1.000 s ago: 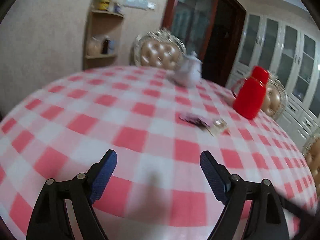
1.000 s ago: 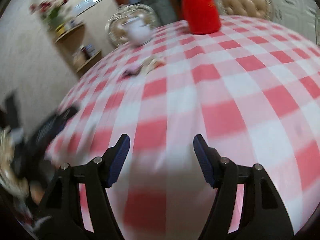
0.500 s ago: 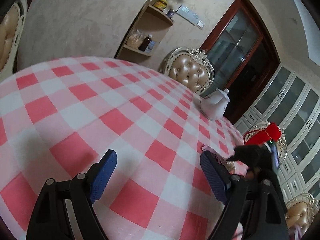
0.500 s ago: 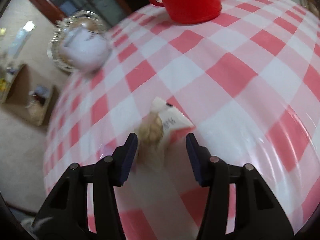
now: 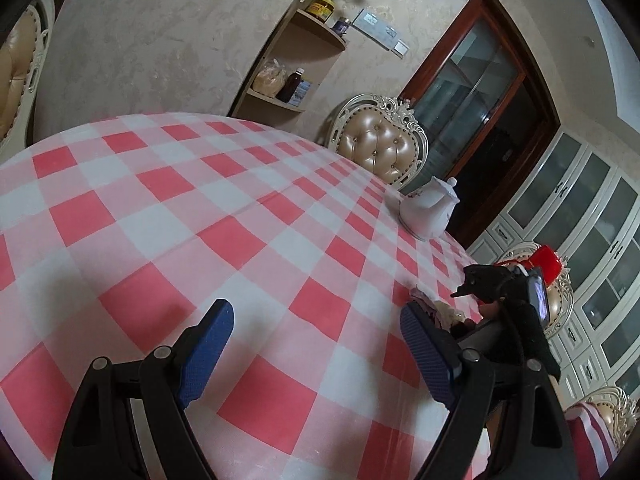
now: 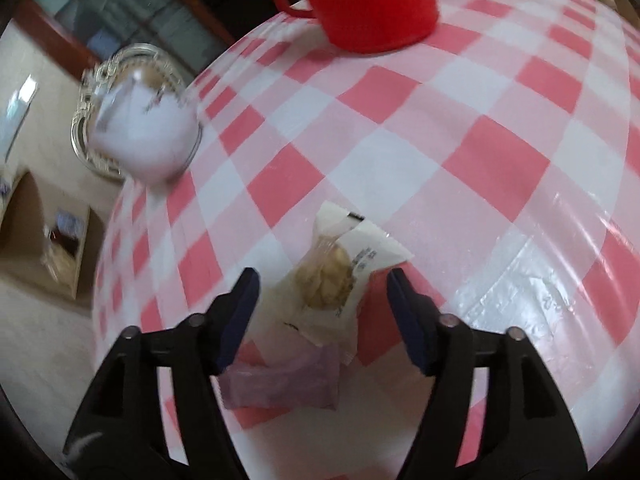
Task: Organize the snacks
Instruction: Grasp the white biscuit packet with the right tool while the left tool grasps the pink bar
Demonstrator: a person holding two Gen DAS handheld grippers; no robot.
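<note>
Purple wrapper [image 6: 280, 384] beside the pastry packet [image 6: 344, 276] shows only from the right wrist.

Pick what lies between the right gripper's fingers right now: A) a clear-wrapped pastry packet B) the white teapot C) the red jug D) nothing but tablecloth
A: in the right wrist view the pastry packet lies on the checked cloth between the open fingers of the right gripper, pads not touching it.

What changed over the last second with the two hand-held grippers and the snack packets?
The right hand-held gripper swept in over the pastry packet and purple packet; its jaws have just been opening, straddling the pastry packet without pressing it. The left hand-held gripper rolled, open over bare tablecloth. Packets, teapot and red jug stayed put.
</note>
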